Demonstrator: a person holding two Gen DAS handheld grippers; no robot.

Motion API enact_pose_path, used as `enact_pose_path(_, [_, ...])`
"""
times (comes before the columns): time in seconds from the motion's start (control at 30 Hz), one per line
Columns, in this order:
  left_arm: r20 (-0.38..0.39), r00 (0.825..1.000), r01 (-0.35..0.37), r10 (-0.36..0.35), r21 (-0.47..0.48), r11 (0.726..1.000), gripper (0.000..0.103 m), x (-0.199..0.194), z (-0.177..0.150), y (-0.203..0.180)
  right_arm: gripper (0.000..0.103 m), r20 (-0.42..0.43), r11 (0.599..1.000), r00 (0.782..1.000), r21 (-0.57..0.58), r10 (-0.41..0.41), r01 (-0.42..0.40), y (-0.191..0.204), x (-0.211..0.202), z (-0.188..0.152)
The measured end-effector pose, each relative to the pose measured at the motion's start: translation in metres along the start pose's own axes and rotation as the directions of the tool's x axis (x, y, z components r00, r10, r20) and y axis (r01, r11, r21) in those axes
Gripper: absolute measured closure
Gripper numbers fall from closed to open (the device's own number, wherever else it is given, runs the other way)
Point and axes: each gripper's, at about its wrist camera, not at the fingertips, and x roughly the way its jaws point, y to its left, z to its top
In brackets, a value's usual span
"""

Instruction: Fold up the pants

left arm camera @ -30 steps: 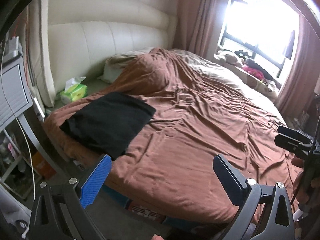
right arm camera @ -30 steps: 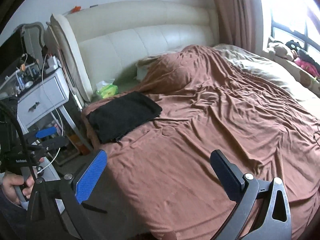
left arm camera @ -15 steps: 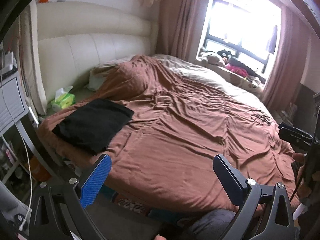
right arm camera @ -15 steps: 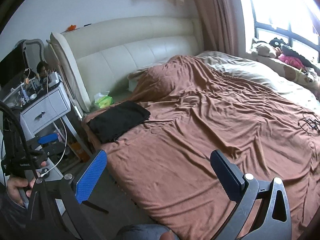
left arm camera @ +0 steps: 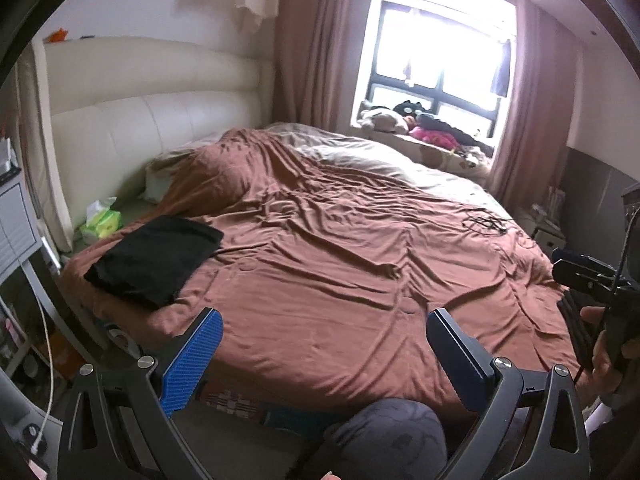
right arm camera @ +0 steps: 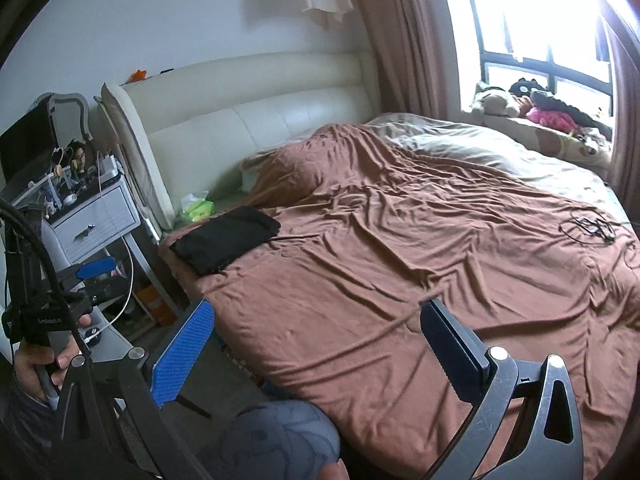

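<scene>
since the black pants (left arm camera: 154, 258) lie folded flat at the bed (left arm camera: 360, 280) corner by the tissue pack (left arm camera: 102, 224), work looks done; left gripper (left arm camera: 320, 354) and right gripper (right arm camera: 316, 344) hang well back, both wide open, empty.

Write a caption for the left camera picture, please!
Folded black pants rest on the brown bedspread while the open, empty left gripper hangs off the bed.
</scene>
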Motion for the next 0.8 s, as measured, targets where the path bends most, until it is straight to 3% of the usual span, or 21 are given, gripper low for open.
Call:
enact_pose_path(0.4, [0.053, 0.998, 0.011, -0.014, 0.059, 0.998, 0.001, -0.024, -0.031, -0.047, 0.000, 0.052, 0.997, 0.996, 0.002, -0.078, 0.078, 0.004, -0.050, -0.050])
enact_pose_path(0.8, [0.088, 0.996, 0.011, -0.017, 0.061, 0.998, 0.001, -0.038, -0.067, -0.065, 0.000, 0.076, 0.992, 0.990, 0.029, -0.123, 0.121, 0.021, -0.081, -0.085])
